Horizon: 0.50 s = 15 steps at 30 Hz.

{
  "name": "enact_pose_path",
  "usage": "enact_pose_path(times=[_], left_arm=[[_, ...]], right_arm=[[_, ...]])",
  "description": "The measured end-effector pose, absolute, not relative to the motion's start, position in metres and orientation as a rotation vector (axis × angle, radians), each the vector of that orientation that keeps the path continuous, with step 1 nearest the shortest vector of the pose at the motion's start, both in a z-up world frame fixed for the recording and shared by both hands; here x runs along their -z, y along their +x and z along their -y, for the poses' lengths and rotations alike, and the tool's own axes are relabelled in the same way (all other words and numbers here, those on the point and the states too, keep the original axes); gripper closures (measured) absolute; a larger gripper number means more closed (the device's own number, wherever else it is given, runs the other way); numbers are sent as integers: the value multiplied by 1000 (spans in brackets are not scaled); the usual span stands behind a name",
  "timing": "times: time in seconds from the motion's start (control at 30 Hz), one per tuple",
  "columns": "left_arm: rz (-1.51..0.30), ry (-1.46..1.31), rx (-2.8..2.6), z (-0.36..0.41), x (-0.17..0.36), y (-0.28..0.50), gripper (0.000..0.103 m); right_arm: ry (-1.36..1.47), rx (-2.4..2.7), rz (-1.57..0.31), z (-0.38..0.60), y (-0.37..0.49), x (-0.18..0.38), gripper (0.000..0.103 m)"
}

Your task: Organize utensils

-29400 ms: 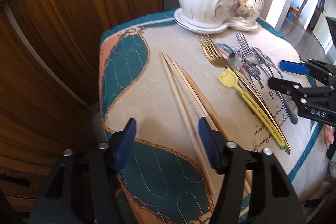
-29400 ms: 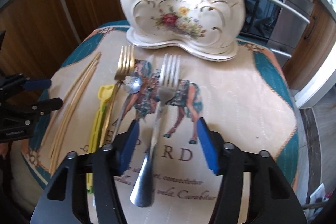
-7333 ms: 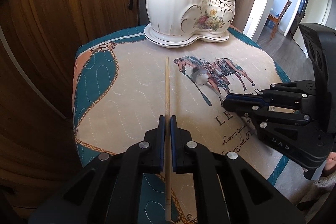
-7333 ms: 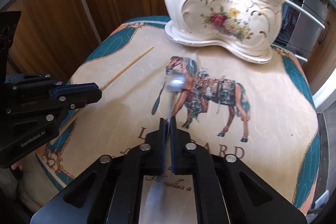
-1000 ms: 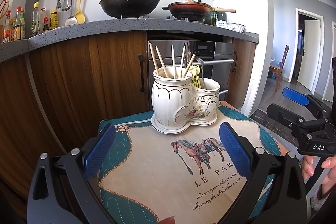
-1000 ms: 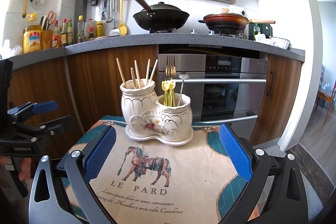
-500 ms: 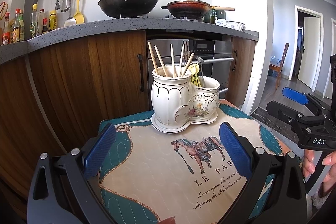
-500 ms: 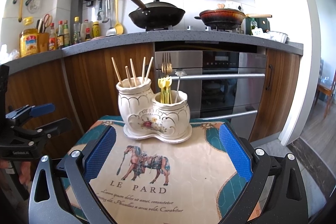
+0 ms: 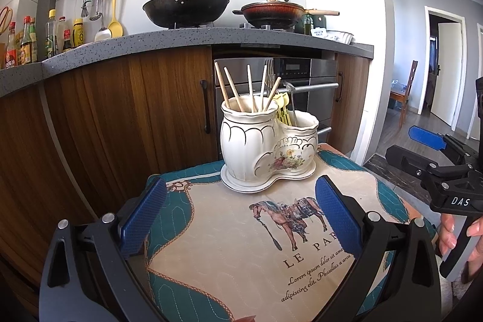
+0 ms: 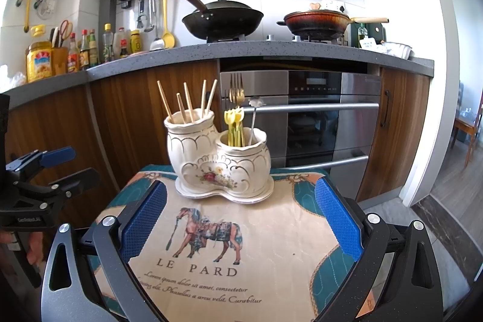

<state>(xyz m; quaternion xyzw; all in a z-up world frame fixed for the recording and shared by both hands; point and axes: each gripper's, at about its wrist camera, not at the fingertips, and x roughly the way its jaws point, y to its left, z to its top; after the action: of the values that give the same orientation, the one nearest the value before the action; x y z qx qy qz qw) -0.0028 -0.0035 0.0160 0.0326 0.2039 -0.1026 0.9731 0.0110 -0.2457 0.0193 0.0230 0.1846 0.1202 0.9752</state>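
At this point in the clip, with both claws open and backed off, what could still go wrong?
The chopsticks lean loosely out of the holder, so a passing claw could catch them. The holder is tall and loaded, standing on a soft quilted mat near its far edge; a nudge might tip it.

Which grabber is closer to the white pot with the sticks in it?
Neither clearly. The left gripper and right gripper both hang open, back from the white pot, empty, on opposite sides: left nearer the chopstick half, right nearer the fork half.
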Motion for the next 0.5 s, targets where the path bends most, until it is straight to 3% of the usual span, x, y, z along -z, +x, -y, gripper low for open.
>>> enact_pose_path(times=[0.5], left_arm=[[-435, 40, 203, -2, -14, 2, 6]], right_arm=[[41, -242, -387, 245, 14, -14, 5]])
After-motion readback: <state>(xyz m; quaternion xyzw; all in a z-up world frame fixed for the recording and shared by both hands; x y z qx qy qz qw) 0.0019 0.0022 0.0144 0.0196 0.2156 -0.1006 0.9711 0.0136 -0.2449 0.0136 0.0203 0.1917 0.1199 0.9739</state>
